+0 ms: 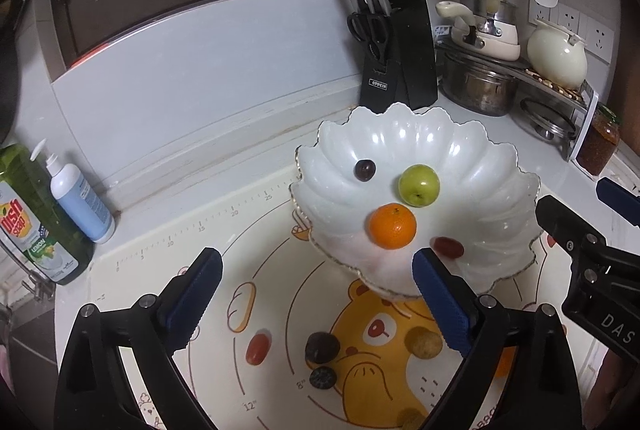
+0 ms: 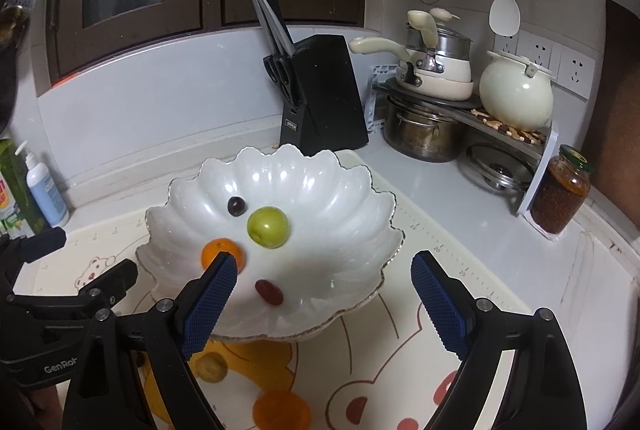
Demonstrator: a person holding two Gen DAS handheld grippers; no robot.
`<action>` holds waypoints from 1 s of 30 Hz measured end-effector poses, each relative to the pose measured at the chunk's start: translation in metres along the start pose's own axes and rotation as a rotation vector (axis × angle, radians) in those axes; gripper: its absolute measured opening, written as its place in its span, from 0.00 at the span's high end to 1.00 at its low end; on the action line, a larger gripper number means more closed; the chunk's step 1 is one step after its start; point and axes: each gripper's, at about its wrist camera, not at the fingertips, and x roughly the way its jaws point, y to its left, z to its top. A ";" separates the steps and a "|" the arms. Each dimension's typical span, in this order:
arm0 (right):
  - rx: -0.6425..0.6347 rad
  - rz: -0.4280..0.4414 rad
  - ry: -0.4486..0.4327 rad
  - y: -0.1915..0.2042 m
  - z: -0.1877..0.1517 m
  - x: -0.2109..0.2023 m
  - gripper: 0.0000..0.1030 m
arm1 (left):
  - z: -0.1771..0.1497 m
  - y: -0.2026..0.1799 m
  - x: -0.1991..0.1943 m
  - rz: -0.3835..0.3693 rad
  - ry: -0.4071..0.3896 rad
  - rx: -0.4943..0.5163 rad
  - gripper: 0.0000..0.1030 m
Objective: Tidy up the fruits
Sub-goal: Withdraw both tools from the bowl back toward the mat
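A white scalloped bowl (image 1: pixel 400 113) (image 2: pixel 280 149) stands on the bear-print mat. It holds a green fruit (image 1: pixel 418 185) (image 2: pixel 268 228), an orange (image 1: pixel 393 226) (image 2: pixel 216 250), a dark grape (image 1: pixel 365 170) (image 2: pixel 236 206) and a red grape (image 1: pixel 449 246) (image 2: pixel 269 292). Loose on the mat lie a red grape (image 1: pixel 257 348), a dark plum (image 1: pixel 322 348), a small dark fruit (image 1: pixel 322 378), a yellowish fruit (image 1: pixel 424 342) (image 2: pixel 211 366) and another orange (image 2: pixel 282 412). My left gripper (image 1: pixel 316 262) hangs open over the bowl's near left rim, with nothing between its fingers. My right gripper (image 2: pixel 324 266) is open and empty over the bowl's near rim.
A black knife block (image 1: pixel 400 57) (image 2: pixel 320 97) stands behind the bowl. At the back right, a rack holds pots (image 2: pixel 424 125) and a cream kettle (image 2: pixel 516 97), with a jar (image 2: pixel 560 189) beside it. A dish soap bottle (image 1: pixel 36 218) and a white bottle (image 1: pixel 80 197) stand at the left.
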 end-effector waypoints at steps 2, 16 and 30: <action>0.007 0.005 0.003 0.002 -0.002 -0.003 0.13 | -0.003 0.002 -0.003 0.007 0.001 0.001 0.06; 0.016 -0.004 -0.003 0.015 -0.021 -0.028 0.13 | -0.033 0.017 -0.026 0.027 0.010 -0.027 0.01; 0.015 -0.011 -0.004 0.024 -0.044 -0.049 0.13 | -0.061 0.025 -0.039 0.010 0.027 -0.049 0.01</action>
